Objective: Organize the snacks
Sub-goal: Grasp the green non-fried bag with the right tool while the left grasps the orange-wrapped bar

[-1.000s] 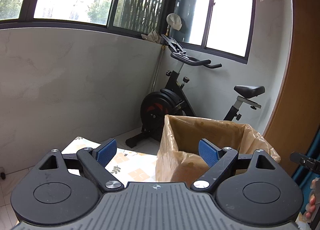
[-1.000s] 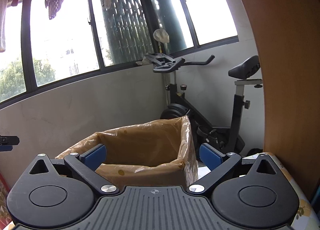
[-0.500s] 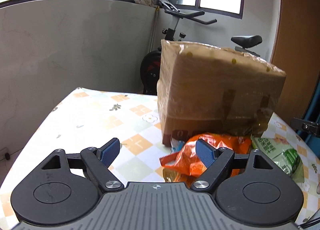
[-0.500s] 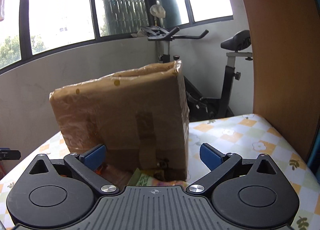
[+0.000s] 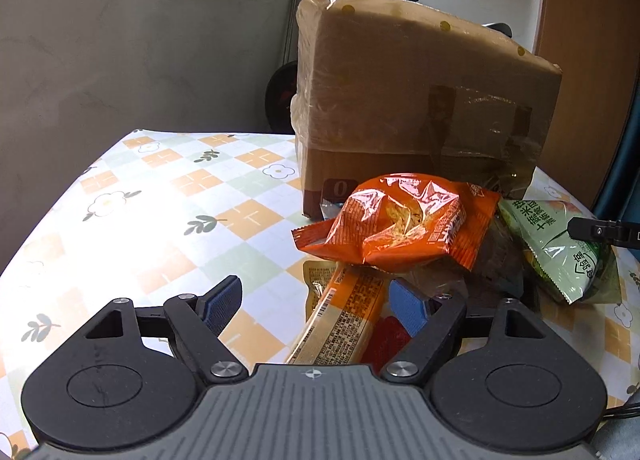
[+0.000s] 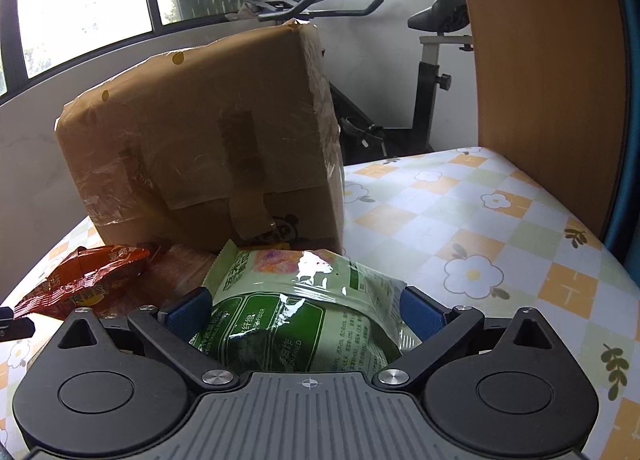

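A pile of snack bags lies on the flowered tablecloth [image 5: 160,196] in front of a taped cardboard box [image 5: 420,92]. My left gripper [image 5: 316,306] hangs low over a long yellow-orange packet [image 5: 340,316]; its jaws are closing, the packet lies between them, and the pads stand clear of it. An orange crinkled bag [image 5: 400,228] sits just beyond. My right gripper [image 6: 304,310] is wide open around a green bag [image 6: 304,292], with a pad at each side of it. The orange bag [image 6: 84,280] also shows at the left of the right wrist view.
The cardboard box [image 6: 200,140] stands right behind the snacks. An exercise bike [image 6: 432,72] is beyond the table, and a wooden panel [image 6: 540,60] rises along the table's right edge. The other gripper's tip [image 5: 600,230] reaches in over the green bag [image 5: 560,256].
Both grippers have dropped from the level of the box's open top to the tabletop. The snack pile has come into view between the fingers. The left jaws have narrowed a little.
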Action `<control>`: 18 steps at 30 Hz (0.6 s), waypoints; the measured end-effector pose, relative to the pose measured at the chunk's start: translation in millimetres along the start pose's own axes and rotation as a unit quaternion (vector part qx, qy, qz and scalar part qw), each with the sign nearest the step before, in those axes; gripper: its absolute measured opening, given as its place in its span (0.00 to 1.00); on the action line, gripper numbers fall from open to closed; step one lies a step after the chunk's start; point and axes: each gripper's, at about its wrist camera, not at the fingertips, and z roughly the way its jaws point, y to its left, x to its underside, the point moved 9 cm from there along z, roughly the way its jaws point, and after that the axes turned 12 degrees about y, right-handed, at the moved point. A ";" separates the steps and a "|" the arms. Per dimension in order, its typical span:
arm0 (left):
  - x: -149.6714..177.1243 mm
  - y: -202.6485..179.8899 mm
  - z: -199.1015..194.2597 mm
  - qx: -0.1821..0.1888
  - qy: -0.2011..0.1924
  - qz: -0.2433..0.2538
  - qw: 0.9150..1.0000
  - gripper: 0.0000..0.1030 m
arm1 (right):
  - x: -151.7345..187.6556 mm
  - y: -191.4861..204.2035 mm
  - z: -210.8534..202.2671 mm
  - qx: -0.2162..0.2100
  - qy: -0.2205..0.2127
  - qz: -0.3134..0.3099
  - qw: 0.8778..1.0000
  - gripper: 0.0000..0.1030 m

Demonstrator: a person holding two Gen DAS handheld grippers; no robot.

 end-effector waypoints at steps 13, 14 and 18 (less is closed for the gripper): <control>11.7 -23.2 50.1 0.000 0.054 0.032 0.998 0.56 | 7.0 0.7 3.7 -0.011 0.008 0.001 1.000 0.97; 11.9 -23.9 51.2 -0.010 0.052 0.035 0.998 0.54 | 7.6 0.7 4.0 -0.011 0.008 0.002 1.000 0.98; 14.9 -16.1 46.1 -0.019 0.037 0.003 0.999 0.48 | 8.7 0.4 5.0 -0.011 0.007 0.001 1.000 1.00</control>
